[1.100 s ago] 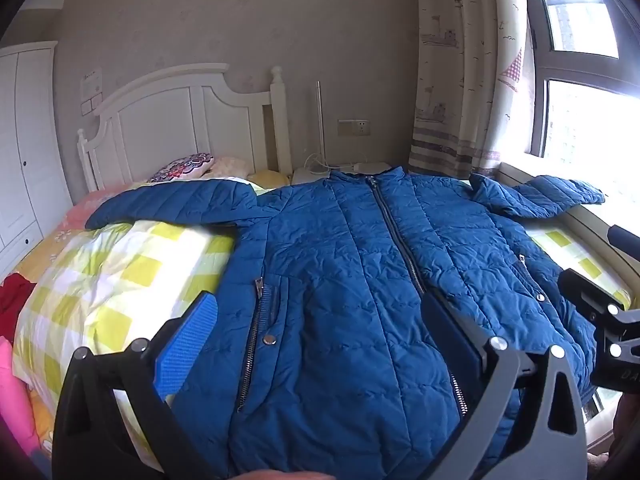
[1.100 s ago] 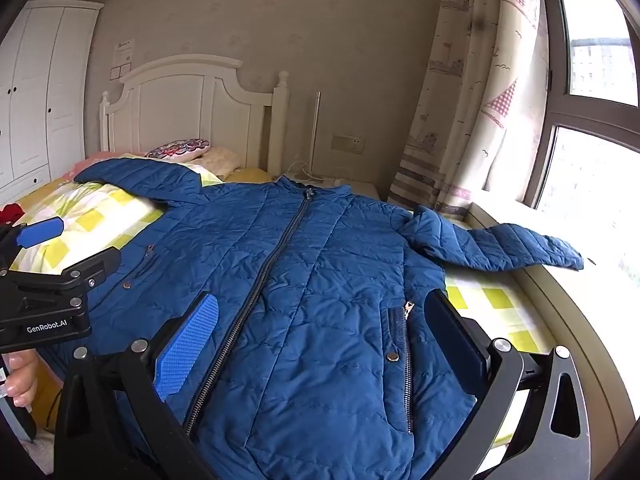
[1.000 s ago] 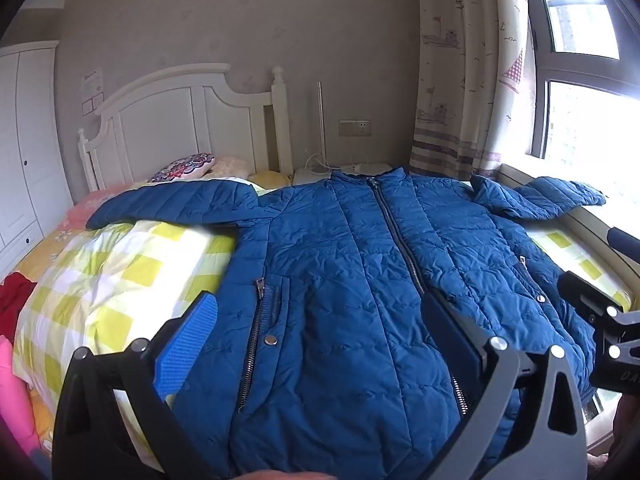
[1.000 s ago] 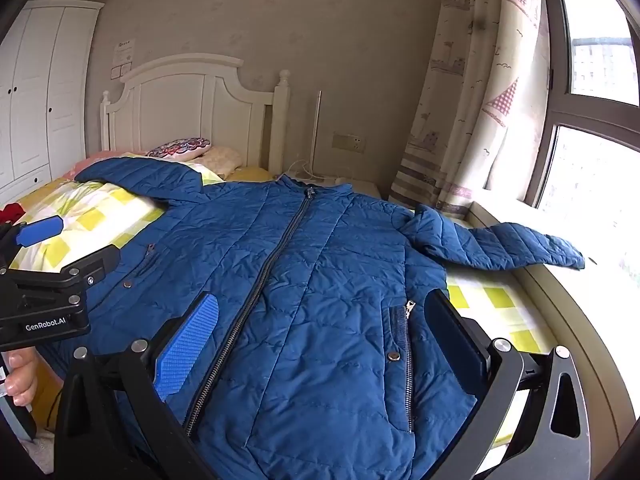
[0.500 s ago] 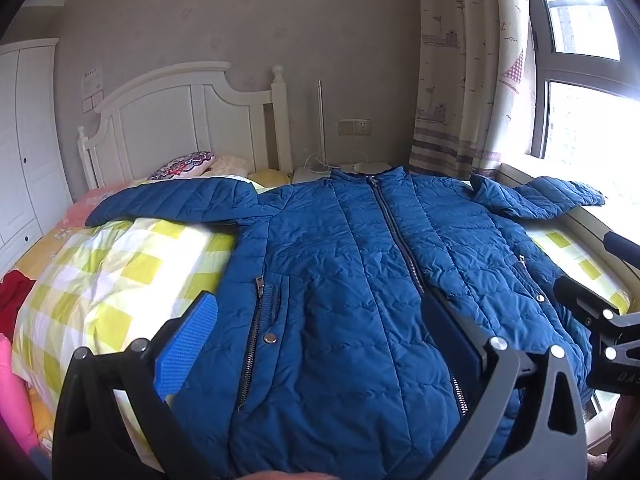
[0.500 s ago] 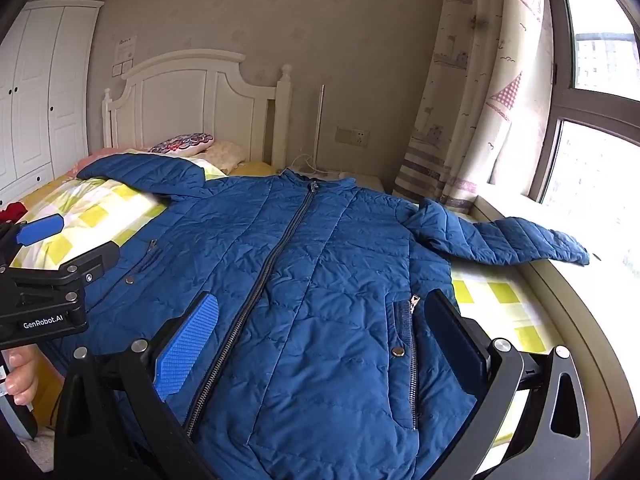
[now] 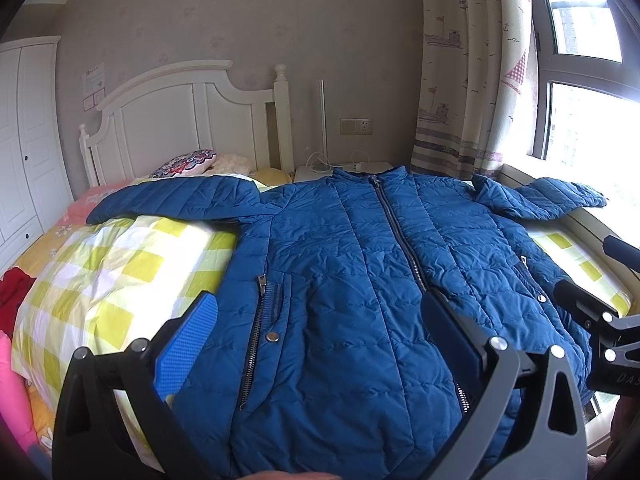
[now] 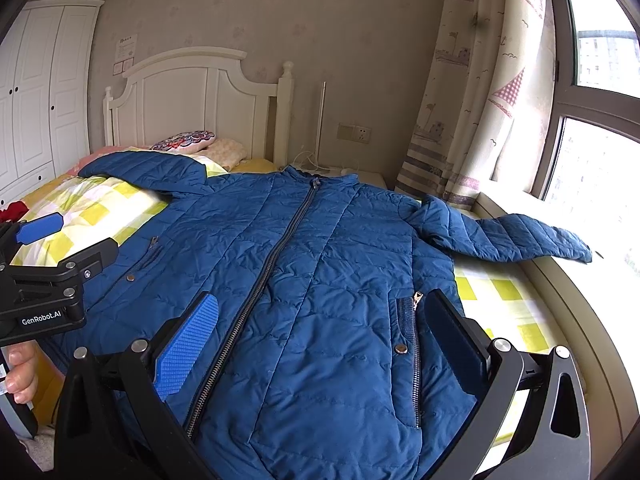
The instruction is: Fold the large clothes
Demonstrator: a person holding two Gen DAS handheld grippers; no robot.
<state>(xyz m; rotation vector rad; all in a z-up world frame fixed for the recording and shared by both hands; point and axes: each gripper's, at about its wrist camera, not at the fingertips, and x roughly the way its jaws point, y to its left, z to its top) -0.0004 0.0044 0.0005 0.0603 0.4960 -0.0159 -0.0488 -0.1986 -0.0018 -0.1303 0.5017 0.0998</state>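
Note:
A blue quilted jacket [image 7: 360, 280] lies flat and zipped on the bed, front up, both sleeves spread out; it also fills the right wrist view [image 8: 320, 272]. Its left sleeve [image 7: 172, 200] lies over the yellow checked quilt, its right sleeve [image 8: 508, 232] reaches onto the window sill. My left gripper [image 7: 320, 332] is open and empty above the jacket's hem, left of the zip. My right gripper [image 8: 324, 332] is open and empty above the hem, right of the zip. Each gripper shows at the edge of the other's view.
The yellow checked quilt [image 7: 112, 272] covers the bed. A white headboard [image 7: 184, 120] and pillows [image 7: 188, 162] stand at the far end. A curtain [image 8: 472, 100] and window sill [image 8: 560, 292] run along the right. White wardrobe [image 8: 40, 92] at left. Red cloth [image 7: 14, 292] lies at the left edge.
The right gripper has moved slightly forward and down over the jacket. The left gripper has barely moved. Both stay open.

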